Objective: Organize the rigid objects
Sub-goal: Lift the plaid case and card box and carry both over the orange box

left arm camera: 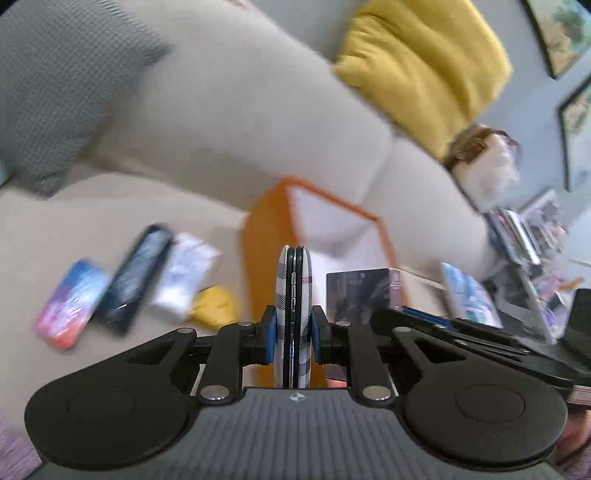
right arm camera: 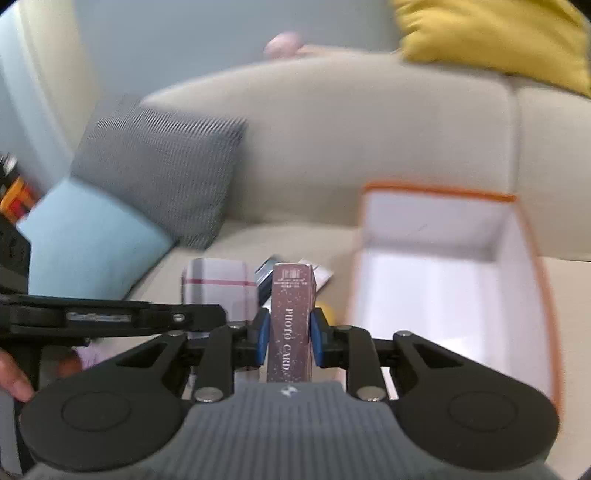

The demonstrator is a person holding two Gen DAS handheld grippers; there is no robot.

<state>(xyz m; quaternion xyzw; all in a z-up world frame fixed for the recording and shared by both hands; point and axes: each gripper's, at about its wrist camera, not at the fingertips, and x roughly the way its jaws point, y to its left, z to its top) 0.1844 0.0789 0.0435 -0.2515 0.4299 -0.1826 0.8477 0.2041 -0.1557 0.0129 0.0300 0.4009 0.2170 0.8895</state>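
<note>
Left gripper (left arm camera: 293,334) pinches a plaid case (left arm camera: 294,295) edge-on, clamped tight. Right gripper (right arm camera: 288,338) squeezes the photo card box (right arm camera: 291,317) upright, with the orange-rimmed bin (right arm camera: 524,221) at two o'clock on the sofa (right arm camera: 351,129).

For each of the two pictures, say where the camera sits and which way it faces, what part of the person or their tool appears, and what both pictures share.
Left wrist view: on the left hand-held gripper, looking down along its fingers over the plaid case it clamps, toward the sofa seat.
Right wrist view: on the right hand-held gripper, facing the sofa back over the clamped photo card box; a hand shows lower left.
Shared: the orange-rimmed box, yellow cushion, grey cushion.
</note>
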